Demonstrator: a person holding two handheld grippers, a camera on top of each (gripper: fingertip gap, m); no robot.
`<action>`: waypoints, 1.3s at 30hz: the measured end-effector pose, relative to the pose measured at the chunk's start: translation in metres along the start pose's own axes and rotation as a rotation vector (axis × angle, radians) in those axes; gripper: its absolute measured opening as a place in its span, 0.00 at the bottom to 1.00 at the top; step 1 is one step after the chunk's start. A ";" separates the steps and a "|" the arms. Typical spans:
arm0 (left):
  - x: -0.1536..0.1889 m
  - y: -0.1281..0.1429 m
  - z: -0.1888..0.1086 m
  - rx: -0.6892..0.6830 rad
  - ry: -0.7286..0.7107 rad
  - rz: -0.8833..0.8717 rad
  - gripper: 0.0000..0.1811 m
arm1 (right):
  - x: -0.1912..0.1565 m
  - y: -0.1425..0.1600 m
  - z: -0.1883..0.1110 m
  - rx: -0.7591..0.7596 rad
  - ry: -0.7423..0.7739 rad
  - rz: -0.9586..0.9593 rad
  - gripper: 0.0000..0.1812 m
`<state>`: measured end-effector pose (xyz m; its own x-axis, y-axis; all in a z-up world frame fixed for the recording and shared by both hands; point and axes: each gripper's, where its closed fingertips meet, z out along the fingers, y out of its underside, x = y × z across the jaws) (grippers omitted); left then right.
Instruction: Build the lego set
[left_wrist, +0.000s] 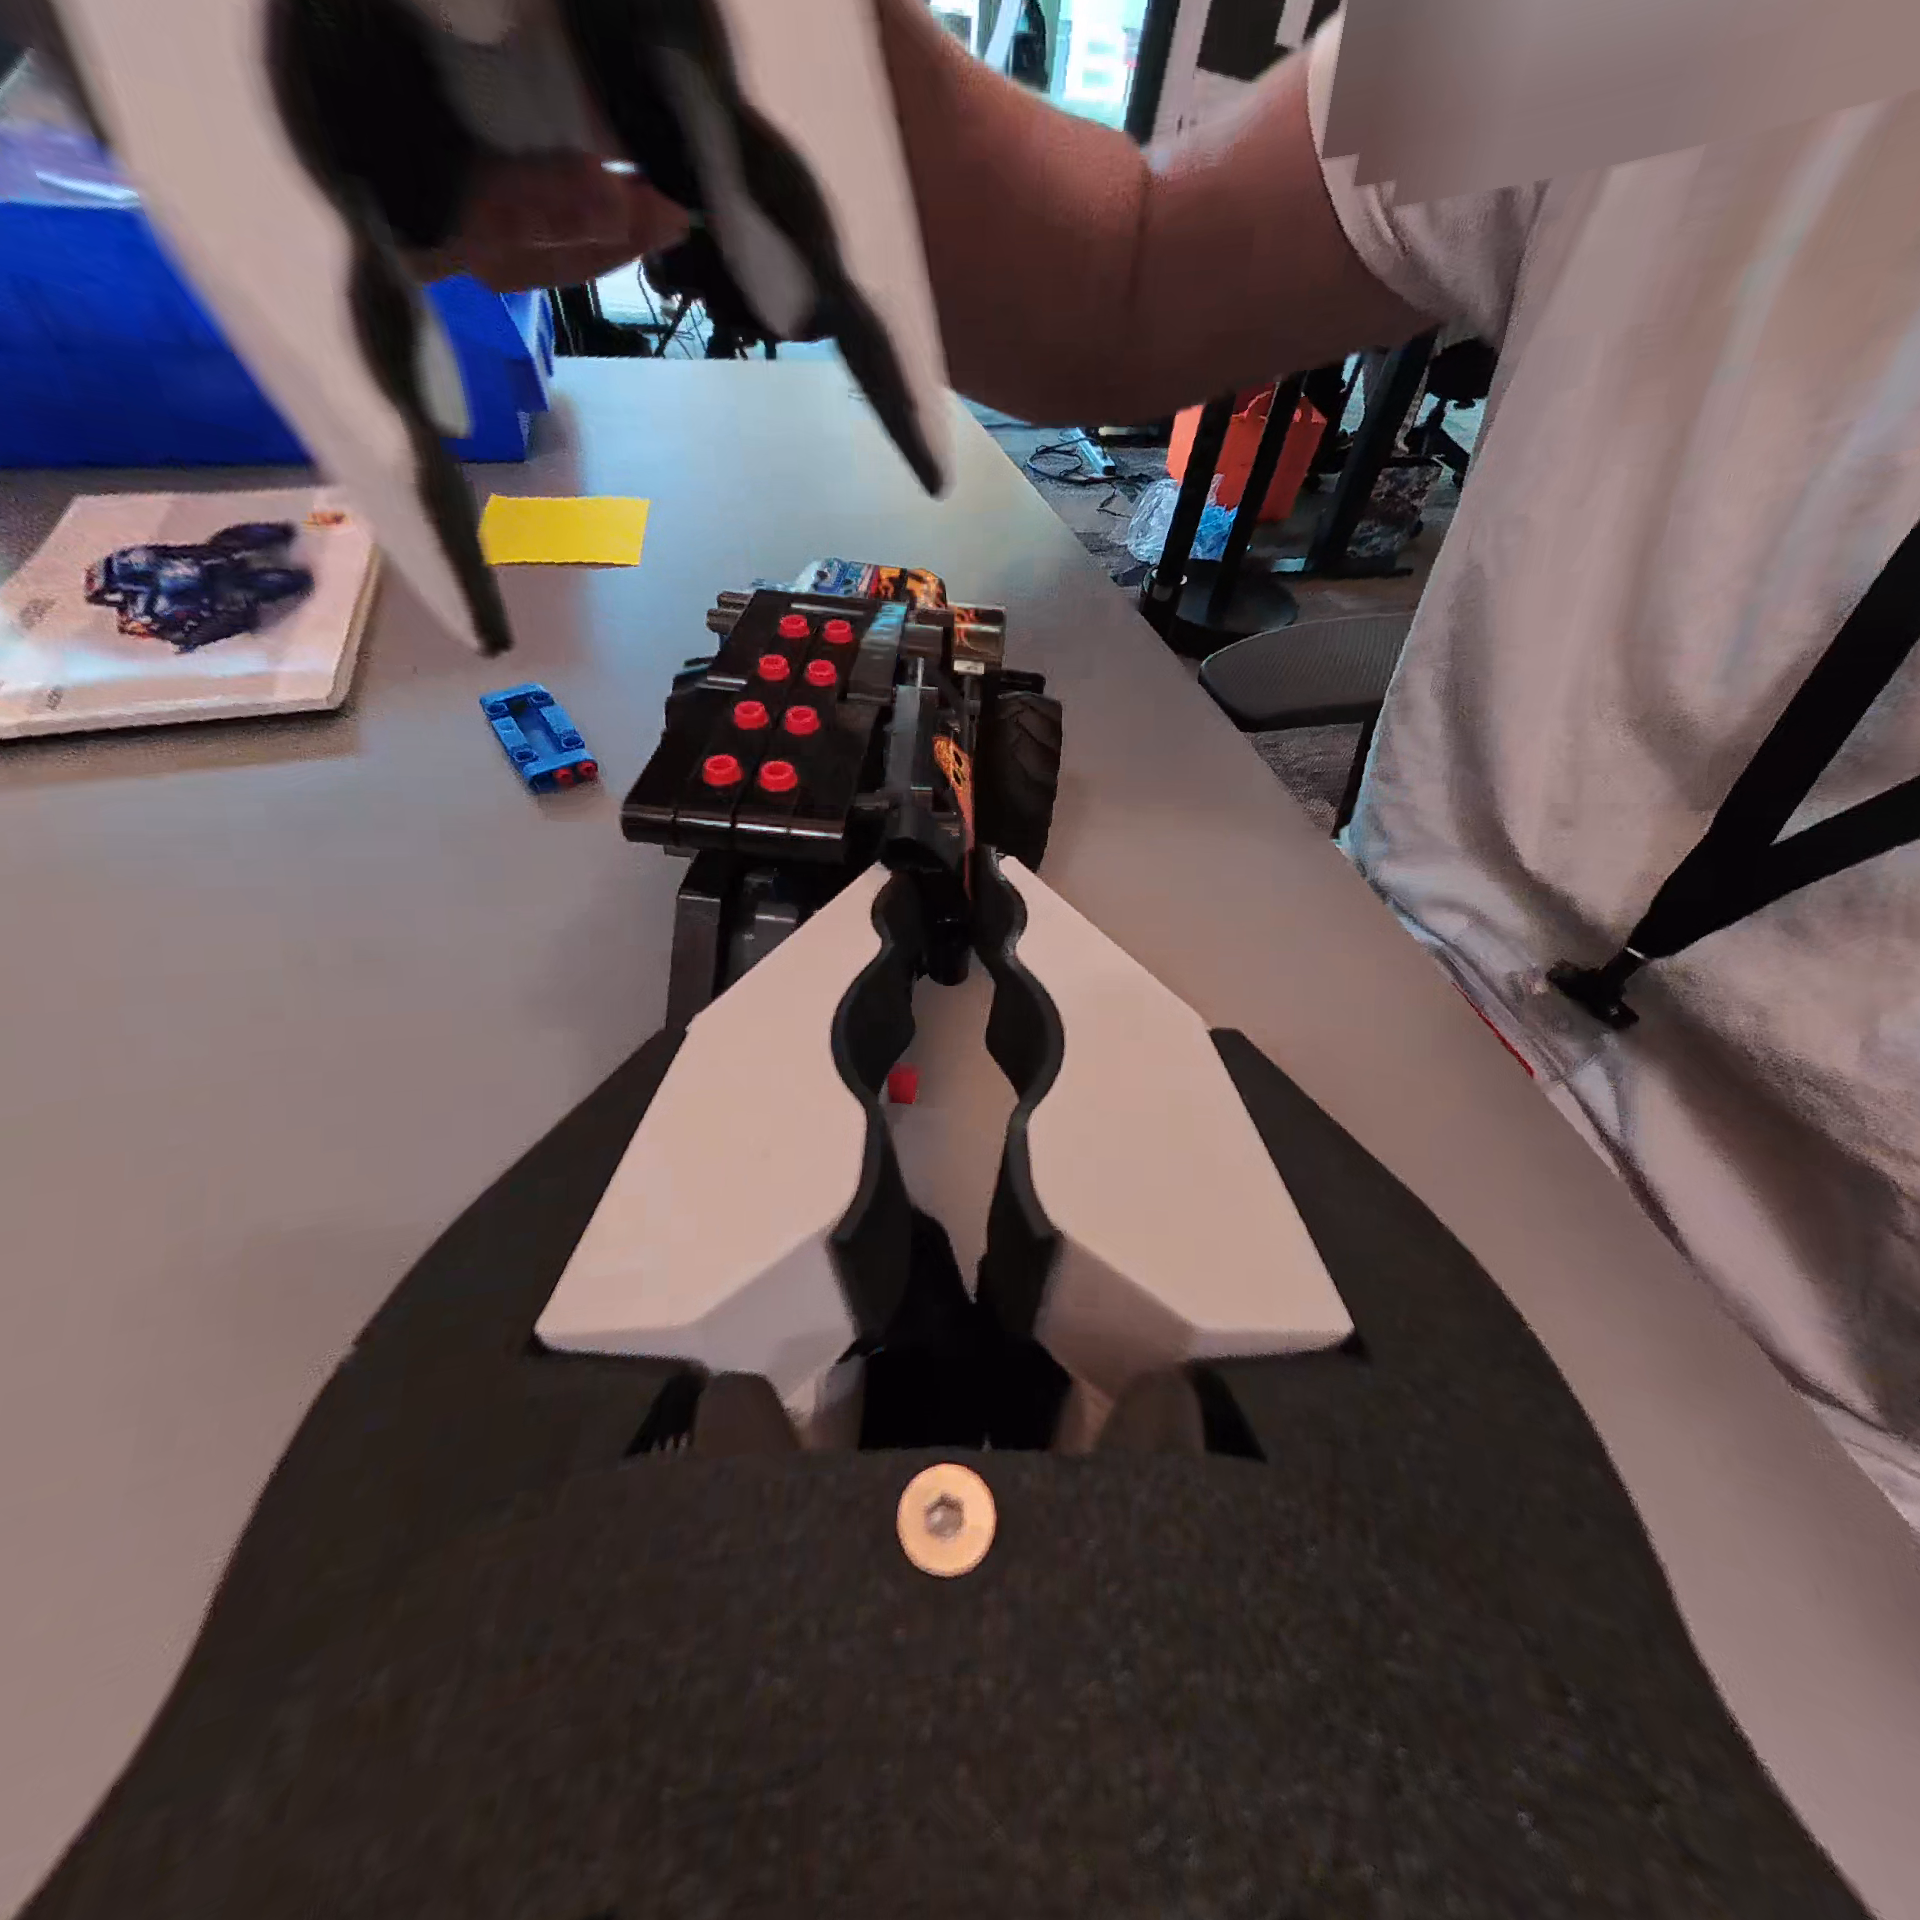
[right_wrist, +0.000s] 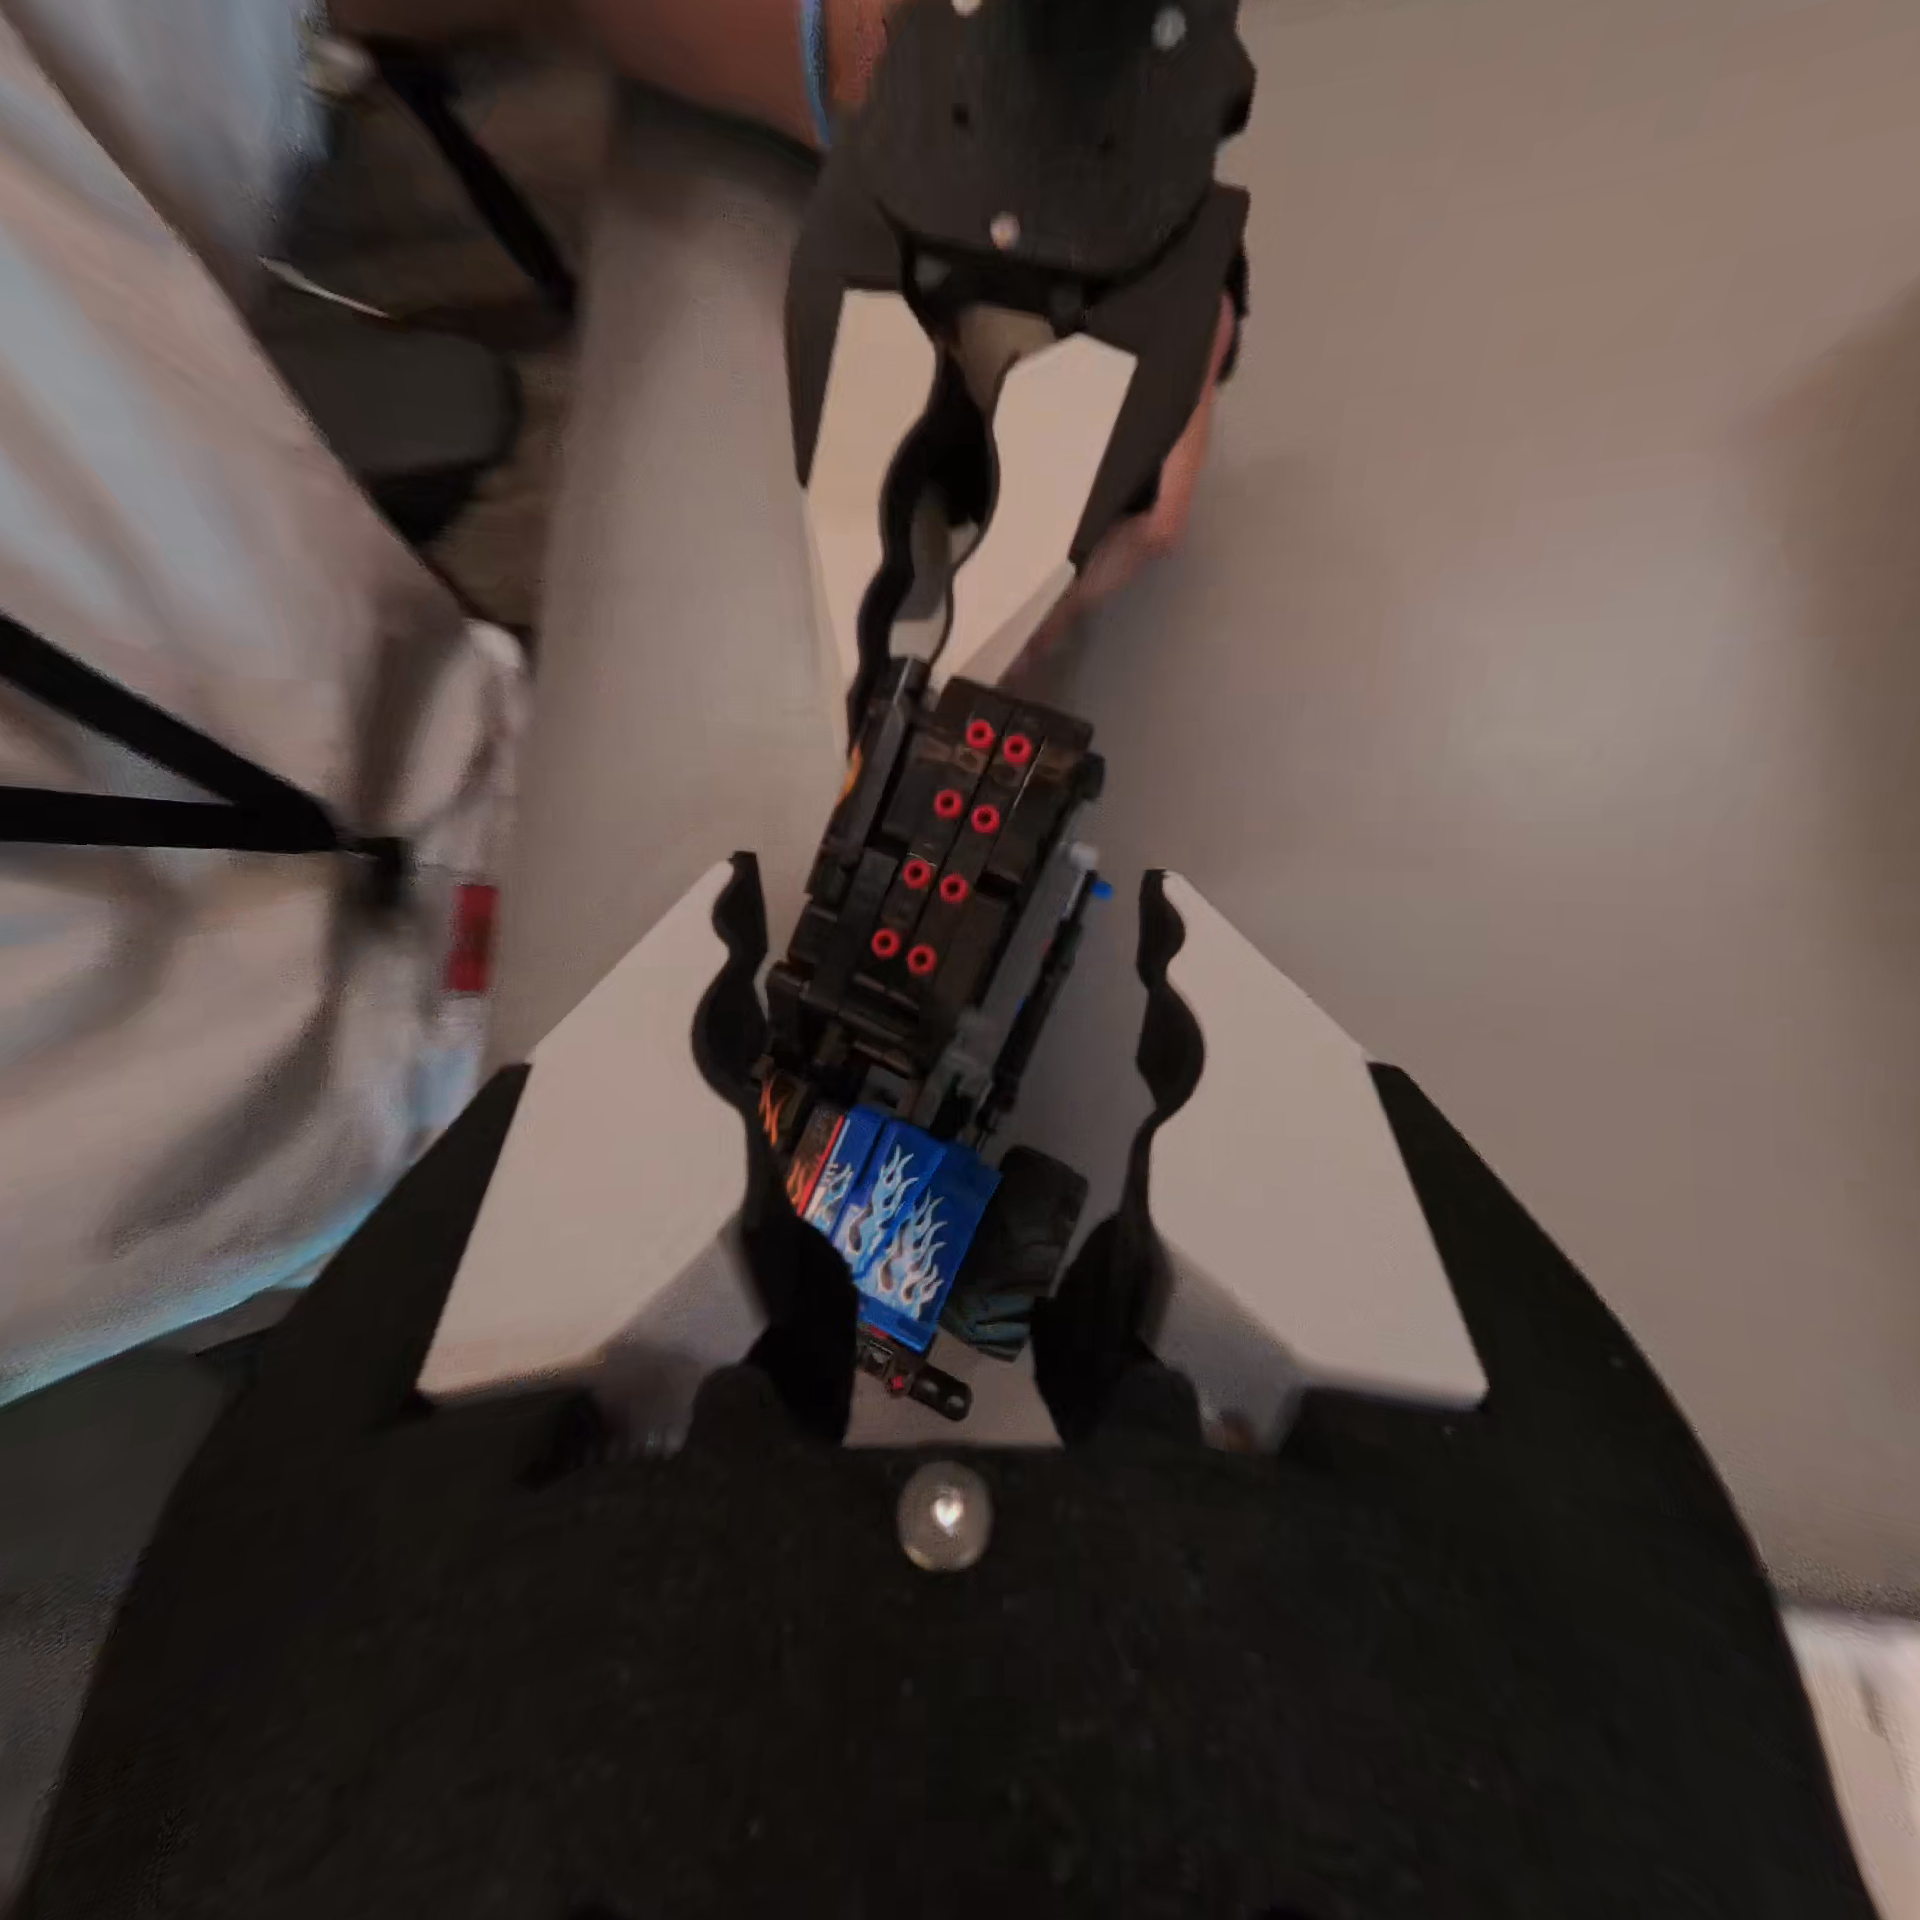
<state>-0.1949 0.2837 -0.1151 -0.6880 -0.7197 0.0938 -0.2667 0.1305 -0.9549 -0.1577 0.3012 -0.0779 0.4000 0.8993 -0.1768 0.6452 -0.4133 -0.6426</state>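
The left tongs (left_wrist: 940, 914) are pinched shut on the near end of a toy truck (left_wrist: 769, 717) built from bricks. They grip a thin black side rail with orange flame markings, just beside a fat black tyre. The truck sits on the grey tabletop (left_wrist: 260, 987) close to its right edge, its flat black deck studded with two rows of red pins.

The right tongs (left_wrist: 717, 556) hang above the tabletop with their fingers spread wide and nothing between them. From the left wrist view they are well clear of the truck, higher and off to its left. In the right wrist view the camera looks straight down, so the truck (right_wrist: 935, 852) appears framed between the open right tongs (right_wrist: 948, 873). Its blue flame-printed front is nearest the lens, and the left tongs (right_wrist: 894, 665) clamp the far end.

To the truck's left lies a small blue brick piece (left_wrist: 538, 736) with red pegs. Farther off are a yellow paper slip (left_wrist: 564, 530), a booklet (left_wrist: 187, 613) with a vehicle pictured on it, and a blue bin (left_wrist: 125, 343). A person in a white shirt (left_wrist: 1662, 520) stands at the tabletop's right edge, with a black strap across the shirt.
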 end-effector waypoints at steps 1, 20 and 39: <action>0.000 0.002 0.002 -0.006 0.003 -0.015 0.04 | -0.001 0.007 0.001 0.008 0.115 -0.015 0.33; 0.002 0.004 0.026 -0.011 0.064 -0.268 0.05 | -0.019 0.045 0.013 0.095 0.303 0.055 0.26; 0.006 0.016 0.023 -0.118 0.078 -0.005 0.06 | -0.017 0.045 0.015 0.053 0.288 0.051 0.25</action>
<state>-0.1875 0.2657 -0.1361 -0.7357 -0.6657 0.1246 -0.3444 0.2092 -0.9152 -0.1453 0.2688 -0.1155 0.6037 0.7972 0.0040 0.5878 -0.4417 -0.6778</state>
